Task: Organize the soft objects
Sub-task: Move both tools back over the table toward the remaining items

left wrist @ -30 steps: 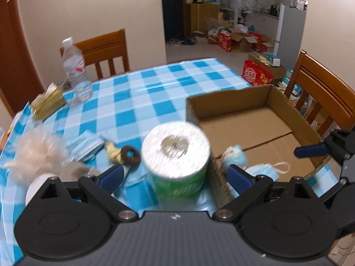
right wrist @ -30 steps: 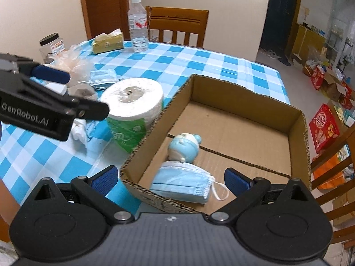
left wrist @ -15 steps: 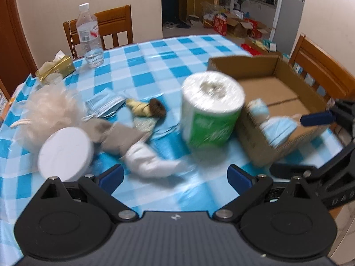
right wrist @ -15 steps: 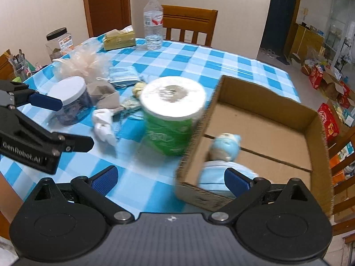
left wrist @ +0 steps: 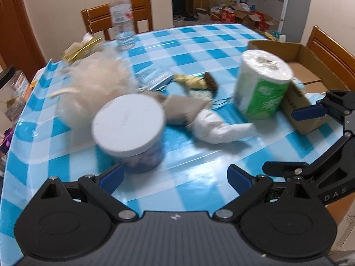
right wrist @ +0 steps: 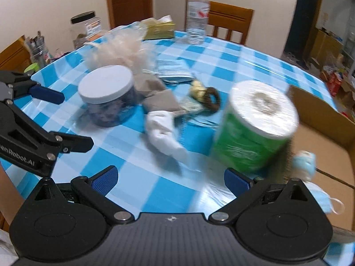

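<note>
On the blue checked tablecloth lie a white sock [left wrist: 218, 128] [right wrist: 163, 133], a grey cloth [left wrist: 184, 108] [right wrist: 158, 98], a fluffy cream puff [left wrist: 93, 82] [right wrist: 124, 48], folded face masks [left wrist: 153, 78] [right wrist: 175, 72] and yellow and brown hair ties [left wrist: 198, 82] [right wrist: 206, 95]. A green-wrapped paper roll [left wrist: 263, 84] [right wrist: 255, 126] stands against the cardboard box [left wrist: 299, 62] [right wrist: 321, 137], which holds a small blue plush [right wrist: 305, 164] and a mask [right wrist: 326, 199]. My left gripper [left wrist: 176, 177] and right gripper [right wrist: 169, 178] both hover open and empty near the table's front edge.
A white-lidded jar [left wrist: 129, 130] [right wrist: 106, 95] stands just ahead of the left gripper. A water bottle [left wrist: 123, 17] [right wrist: 197, 15], a yellow tissue pack [right wrist: 158, 30], a black-lidded jar [right wrist: 85, 27] and wooden chairs [left wrist: 117, 17] ring the far side.
Both grippers have pulled back from the box and swung left, so the jar, sock and cloths now fill the view. Both stay open and empty.
</note>
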